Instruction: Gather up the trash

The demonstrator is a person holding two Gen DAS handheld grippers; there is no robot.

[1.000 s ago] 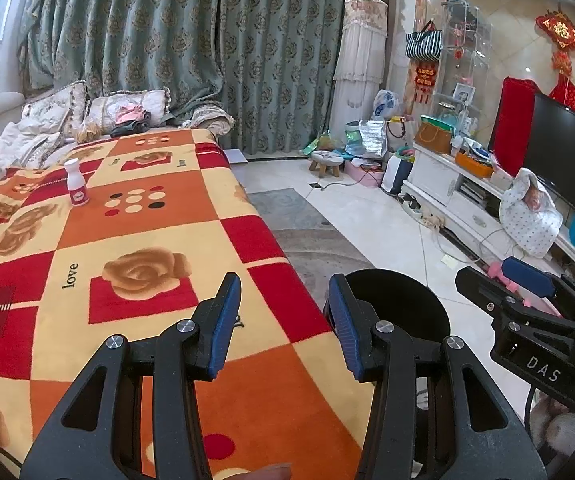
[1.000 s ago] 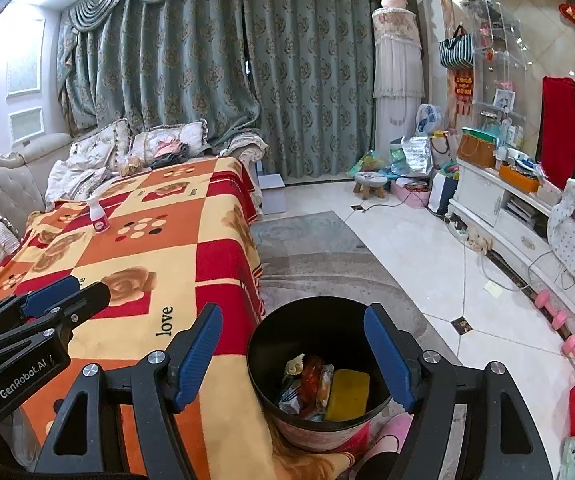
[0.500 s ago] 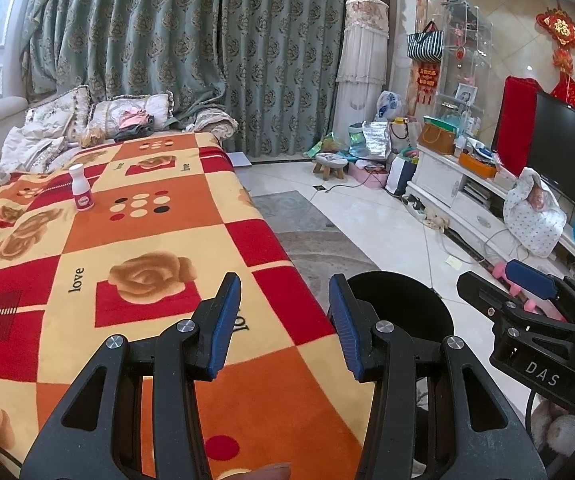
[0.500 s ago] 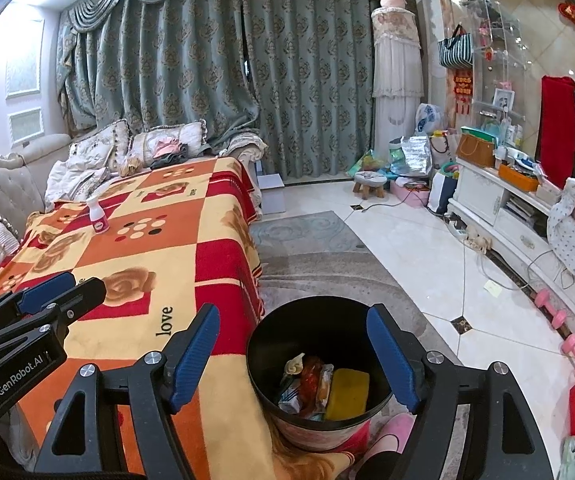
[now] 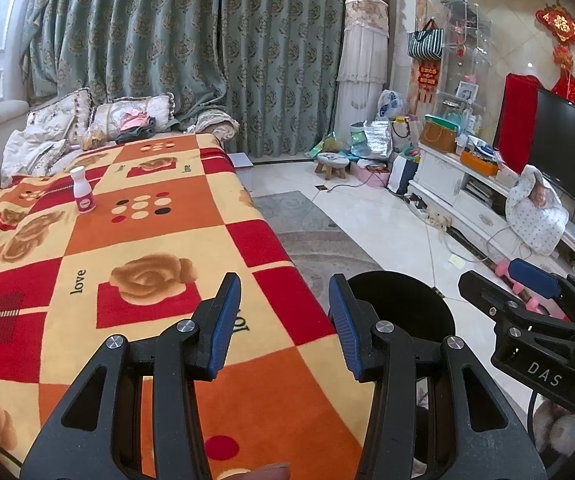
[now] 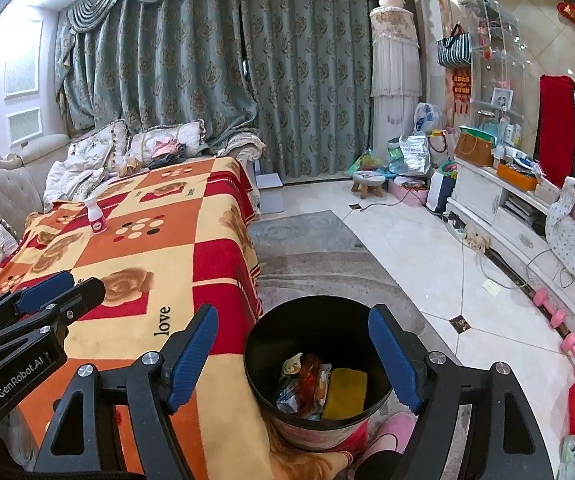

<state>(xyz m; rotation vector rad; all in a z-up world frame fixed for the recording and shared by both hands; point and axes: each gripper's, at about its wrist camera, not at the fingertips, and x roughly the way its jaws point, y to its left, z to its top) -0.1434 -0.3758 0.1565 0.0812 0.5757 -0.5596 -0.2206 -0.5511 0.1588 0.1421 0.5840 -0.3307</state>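
A small white bottle with a pink label [image 5: 82,195] stands upright on the far left part of the patterned blanket [image 5: 135,240]; it also shows in the right wrist view [image 6: 96,214]. A black trash bin [image 6: 315,364] stands on the floor by the blanket's near right edge and holds wrappers and a yellow sponge [image 6: 345,394]. My left gripper [image 5: 284,320] is open and empty over the blanket's near edge. My right gripper [image 6: 293,356] is open and empty, just above the bin. The bin's rim shows in the left wrist view [image 5: 403,304].
Pillows and clothes [image 5: 135,120] lie at the blanket's far end before green curtains. A grey rug [image 6: 307,248] and tiled floor lie right of the blanket. A white TV cabinet [image 6: 519,216], bags, a small stool [image 6: 367,184] and pink dumbbells [image 6: 563,328] line the right side.
The left wrist view has shifted slightly, so the bottle sits a little further right and higher. The right gripper has stayed over the bin. Both grippers remain open.
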